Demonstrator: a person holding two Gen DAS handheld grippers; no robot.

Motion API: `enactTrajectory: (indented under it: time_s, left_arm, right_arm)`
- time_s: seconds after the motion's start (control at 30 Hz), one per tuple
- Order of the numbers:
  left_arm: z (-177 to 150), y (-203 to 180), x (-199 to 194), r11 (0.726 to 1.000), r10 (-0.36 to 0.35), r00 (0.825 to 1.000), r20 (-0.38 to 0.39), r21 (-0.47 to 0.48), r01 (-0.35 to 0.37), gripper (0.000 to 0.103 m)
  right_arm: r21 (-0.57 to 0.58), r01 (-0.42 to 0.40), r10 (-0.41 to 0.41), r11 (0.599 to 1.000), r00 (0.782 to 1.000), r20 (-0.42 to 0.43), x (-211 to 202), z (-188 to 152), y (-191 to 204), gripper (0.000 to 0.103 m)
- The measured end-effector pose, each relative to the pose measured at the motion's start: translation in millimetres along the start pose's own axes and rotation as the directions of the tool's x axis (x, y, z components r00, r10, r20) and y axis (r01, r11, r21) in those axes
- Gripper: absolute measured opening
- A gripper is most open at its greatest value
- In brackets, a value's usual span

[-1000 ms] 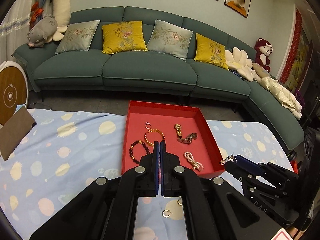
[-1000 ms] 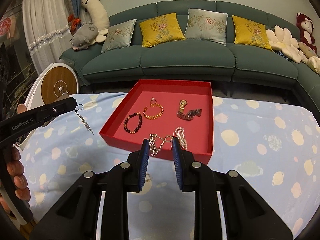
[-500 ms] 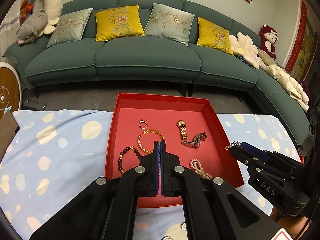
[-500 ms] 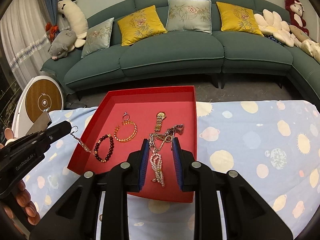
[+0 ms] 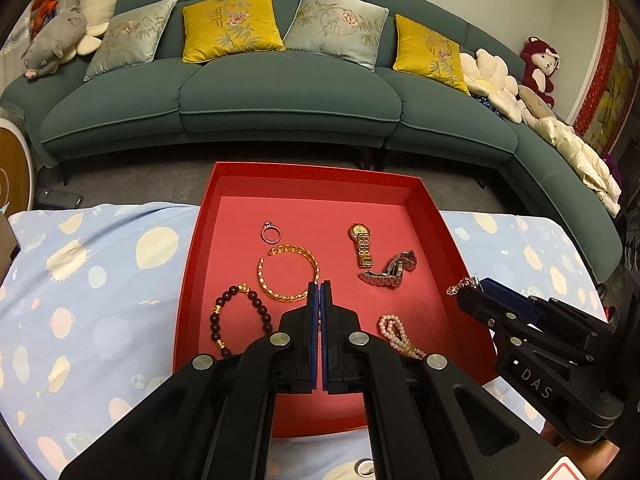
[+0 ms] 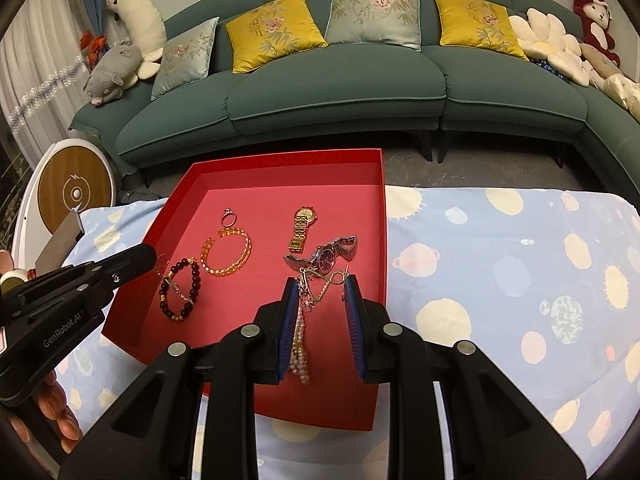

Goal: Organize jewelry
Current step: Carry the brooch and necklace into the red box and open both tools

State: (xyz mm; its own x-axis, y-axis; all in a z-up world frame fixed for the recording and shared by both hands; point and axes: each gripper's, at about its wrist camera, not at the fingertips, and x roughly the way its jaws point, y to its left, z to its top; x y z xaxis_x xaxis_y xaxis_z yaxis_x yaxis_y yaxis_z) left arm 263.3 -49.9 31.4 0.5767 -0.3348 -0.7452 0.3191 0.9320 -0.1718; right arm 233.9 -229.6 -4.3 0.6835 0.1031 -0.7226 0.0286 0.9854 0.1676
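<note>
Over the red tray (image 6: 382, 216), the right gripper (image 6: 320, 294) pinches a light, limp silver chain piece (image 6: 322, 284) that will likely swing and snag, best held at its clasp end, while the left gripper (image 5: 319, 294), jaws fully closed, pinches a thin dangling earring (image 6: 176, 284).

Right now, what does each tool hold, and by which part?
Right tool: a silver chain, caught near one end between the pads. Left tool: a thin drop earring, pinched at its top.
</note>
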Motion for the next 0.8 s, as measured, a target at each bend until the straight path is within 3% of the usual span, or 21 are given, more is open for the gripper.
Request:
enactTrajectory:
  time_s: [0.2, 0.3, 0.43, 0.77, 0.8]
  left_arm:
    - [0, -1, 1, 1.0, -0.002, 1.0, -0.001, -0.003, 0.002, 0.001]
    - [1, 1, -1, 1.0, -0.001, 1.0, 0.007, -0.018, 0.001, 0.007]
    - [3, 4, -7, 0.999, 0.012, 1.0, 0.026, -0.04, -0.011, 0.03]
    - [3, 4, -47, 0.999, 0.045, 0.996, 0.077, -0.018, -0.043, 0.035]
    - [1, 4, -53, 0.999, 0.053, 0.995, 0.085, -0.007, -0.053, 0.04]
  right_arm:
    - [0.002, -0.009, 0.009, 1.0, 1.0, 0.004, 1, 2, 0, 0.023]
    - [0.002, -0.006, 0.006, 1.0, 1.0, 0.007, 0, 2, 0, 0.025]
    - [0.006, -0.004, 0.004, 1.0, 1.0, 0.025, -4, 3, -1, 0.028]
    - [0.016, -0.039, 0.037, 0.999, 0.992, 0.125, -40, 13, 5, 0.034]
    - [0.017, -0.048, 0.045, 0.999, 0.99, 0.135, -46, 12, 7, 0.034]
